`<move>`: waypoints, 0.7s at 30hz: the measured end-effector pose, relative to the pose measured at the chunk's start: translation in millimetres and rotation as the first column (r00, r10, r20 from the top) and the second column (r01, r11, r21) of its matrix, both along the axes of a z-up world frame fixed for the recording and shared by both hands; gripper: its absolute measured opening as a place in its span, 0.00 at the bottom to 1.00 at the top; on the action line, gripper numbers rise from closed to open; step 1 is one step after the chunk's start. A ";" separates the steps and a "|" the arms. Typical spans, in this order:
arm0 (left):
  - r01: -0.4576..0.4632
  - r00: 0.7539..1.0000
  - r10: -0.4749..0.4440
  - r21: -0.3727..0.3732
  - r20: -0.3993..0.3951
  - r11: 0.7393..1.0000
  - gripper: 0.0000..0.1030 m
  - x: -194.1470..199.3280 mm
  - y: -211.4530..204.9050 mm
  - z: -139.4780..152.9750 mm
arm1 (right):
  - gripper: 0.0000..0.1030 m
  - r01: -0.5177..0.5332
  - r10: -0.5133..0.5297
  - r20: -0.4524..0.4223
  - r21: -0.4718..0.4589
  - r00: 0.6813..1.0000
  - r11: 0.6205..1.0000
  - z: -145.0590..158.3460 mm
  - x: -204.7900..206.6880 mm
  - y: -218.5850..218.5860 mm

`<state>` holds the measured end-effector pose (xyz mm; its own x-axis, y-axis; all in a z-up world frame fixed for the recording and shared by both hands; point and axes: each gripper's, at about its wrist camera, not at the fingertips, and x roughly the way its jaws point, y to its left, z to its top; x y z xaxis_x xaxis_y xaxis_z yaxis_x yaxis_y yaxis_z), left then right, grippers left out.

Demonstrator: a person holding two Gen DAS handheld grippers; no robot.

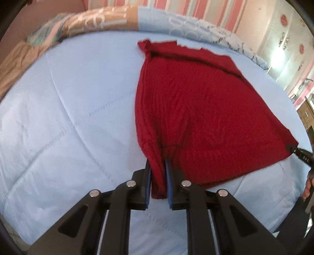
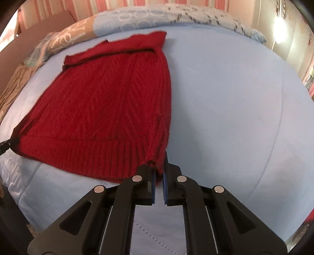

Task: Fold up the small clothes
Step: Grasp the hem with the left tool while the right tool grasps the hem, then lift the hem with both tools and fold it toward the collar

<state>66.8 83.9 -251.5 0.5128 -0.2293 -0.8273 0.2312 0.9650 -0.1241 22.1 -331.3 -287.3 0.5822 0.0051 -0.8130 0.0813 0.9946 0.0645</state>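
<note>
A dark red knitted sweater [image 1: 196, 109] lies spread on a light blue quilt [image 1: 68, 117], its ribbed hem toward me. My left gripper [image 1: 158, 164] is shut on the hem's left corner, and a bunch of red knit hangs between its blue pads. In the right wrist view the same sweater [image 2: 102, 106] fills the left half, and my right gripper [image 2: 159, 166] is shut on the hem's right corner. The right gripper's tip [image 1: 300, 154] shows at the far right of the left wrist view. The left gripper's tip [image 2: 5, 146] shows at the left edge of the right wrist view. The hem is held between both grippers.
A patterned blanket [image 1: 82, 21] in tan, teal and pale blue is bunched along the bed's far edge. Behind it is a wall with pink stripes [image 1: 206, 9]. Bare quilt [image 2: 235, 98] stretches to the right of the sweater. A person's hand [image 1: 308, 186] is at the right edge.
</note>
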 end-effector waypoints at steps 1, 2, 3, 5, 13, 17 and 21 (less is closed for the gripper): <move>0.013 0.999 -0.014 0.024 0.034 1.000 0.13 -0.7 -4.4 6.0 | 0.06 -0.006 0.007 0.023 -0.009 1.000 1.000 6.3 0.4 0.5; 0.021 0.998 -0.023 0.041 0.058 0.999 0.13 -1.3 -7.1 9.7 | 0.06 -0.011 0.012 0.040 -0.017 0.999 1.000 11.0 1.2 1.3; 0.027 0.996 -0.031 0.059 0.082 0.998 0.13 -0.8 -9.5 13.2 | 0.06 -0.017 0.018 0.058 -0.028 0.998 0.999 16.0 1.7 2.5; 0.028 0.989 -0.040 0.085 0.141 0.996 0.13 3.0 -17.1 23.6 | 0.06 -0.032 0.038 0.099 -0.055 0.994 0.998 28.0 5.6 6.6; -0.034 0.950 0.004 0.091 0.313 0.995 0.13 47.2 -29.5 54.6 | 0.06 -0.018 0.034 0.232 -0.072 0.972 0.997 57.9 43.5 6.3; -0.059 0.932 0.023 0.089 0.362 0.994 0.13 75.2 -31.8 62.7 | 0.06 -0.006 0.028 0.274 -0.079 0.961 0.997 65.1 66.4 3.8; -0.119 0.902 0.075 0.077 0.425 0.990 0.08 107.3 -29.1 74.3 | 0.06 0.017 0.000 0.337 -0.046 0.941 0.999 75.6 94.6 -2.8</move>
